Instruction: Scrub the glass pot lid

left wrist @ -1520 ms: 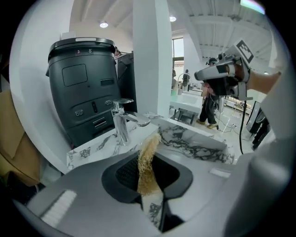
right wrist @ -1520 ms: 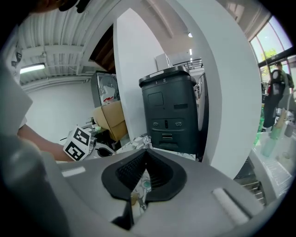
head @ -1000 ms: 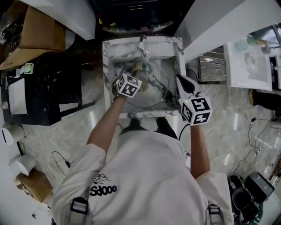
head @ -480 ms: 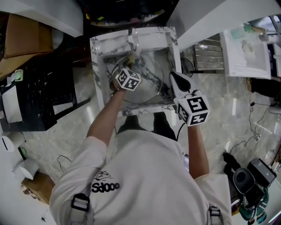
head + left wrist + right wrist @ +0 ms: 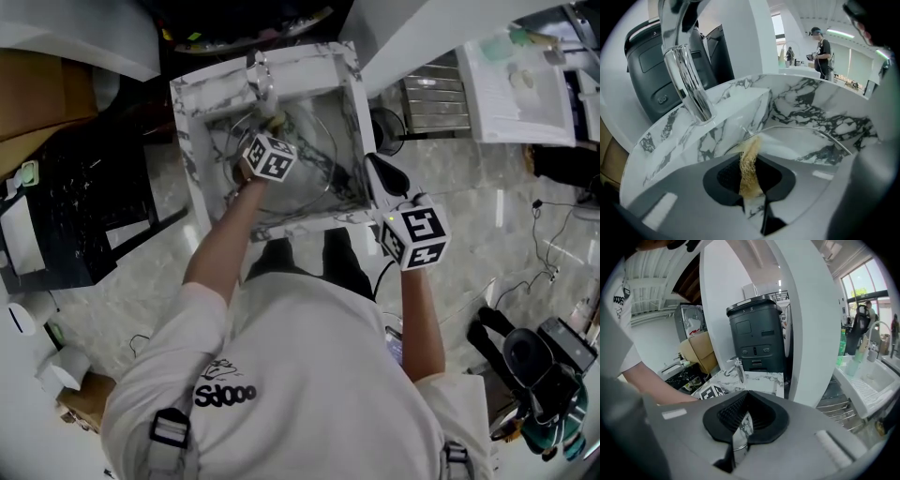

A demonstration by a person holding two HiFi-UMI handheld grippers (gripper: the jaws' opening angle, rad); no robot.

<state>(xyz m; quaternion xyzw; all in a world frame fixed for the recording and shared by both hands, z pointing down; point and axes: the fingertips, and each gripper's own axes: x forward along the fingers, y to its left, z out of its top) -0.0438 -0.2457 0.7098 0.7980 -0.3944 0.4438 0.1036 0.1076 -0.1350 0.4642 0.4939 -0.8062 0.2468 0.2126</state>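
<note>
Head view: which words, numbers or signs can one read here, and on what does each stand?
"SJOOO", stylised letters, reading uncertain: back of the person's white shirt.
Square black-and-white code patterns, no words: left marker cube, right marker cube.
Everything else: too small or blurred.

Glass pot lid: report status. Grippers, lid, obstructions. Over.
Left gripper shut on tan scrubber, tip at the rim of the glass pot lid. Right gripper shut on the lid's edge, lid in the sink. Faucet close by, not blocking.
</note>
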